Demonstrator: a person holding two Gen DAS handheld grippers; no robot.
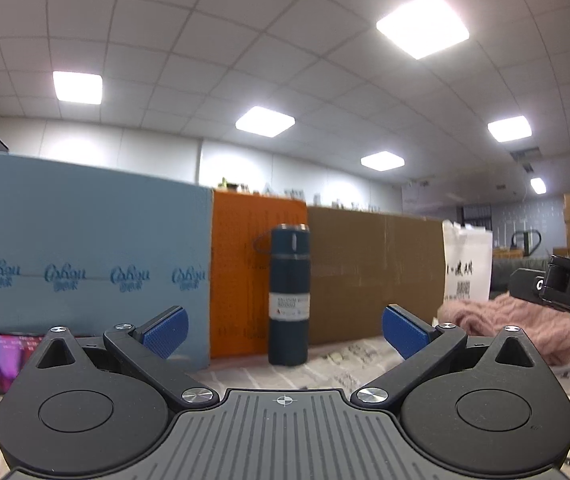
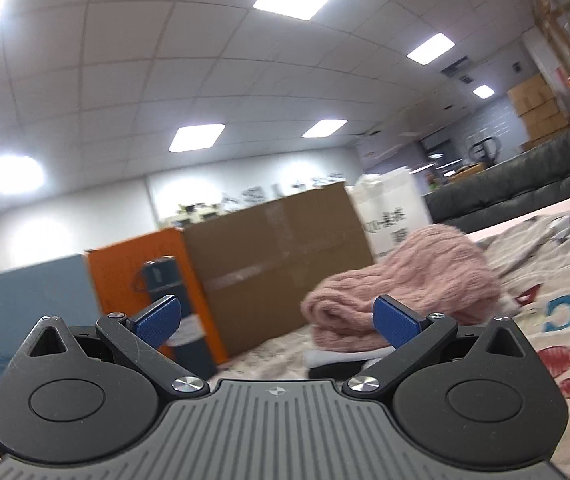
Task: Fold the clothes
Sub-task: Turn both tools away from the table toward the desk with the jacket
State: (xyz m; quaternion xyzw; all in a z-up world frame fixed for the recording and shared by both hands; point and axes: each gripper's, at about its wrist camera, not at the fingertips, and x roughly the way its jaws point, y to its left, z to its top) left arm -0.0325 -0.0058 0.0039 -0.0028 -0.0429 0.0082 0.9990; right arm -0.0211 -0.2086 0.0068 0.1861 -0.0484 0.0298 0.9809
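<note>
A folded pink knitted sweater (image 2: 401, 288) lies on a patterned sheet (image 2: 557, 276), on top of white and dark garments (image 2: 337, 356). My right gripper (image 2: 277, 322) is open and empty, held low with the sweater just ahead to the right. My left gripper (image 1: 285, 332) is open and empty, facing a dark blue flask (image 1: 289, 296). The pink sweater (image 1: 509, 324) shows at the right of the left wrist view, with part of the right gripper's body (image 1: 569, 288) above it.
A blue foam board (image 1: 85, 264), an orange box (image 1: 257, 272) and a brown cardboard box (image 1: 373, 268) stand along the back. A white bag (image 1: 469, 264) stands to the right. A lit phone screen (image 1: 5, 360) is at the left. A dark sofa (image 2: 525, 184) lies beyond.
</note>
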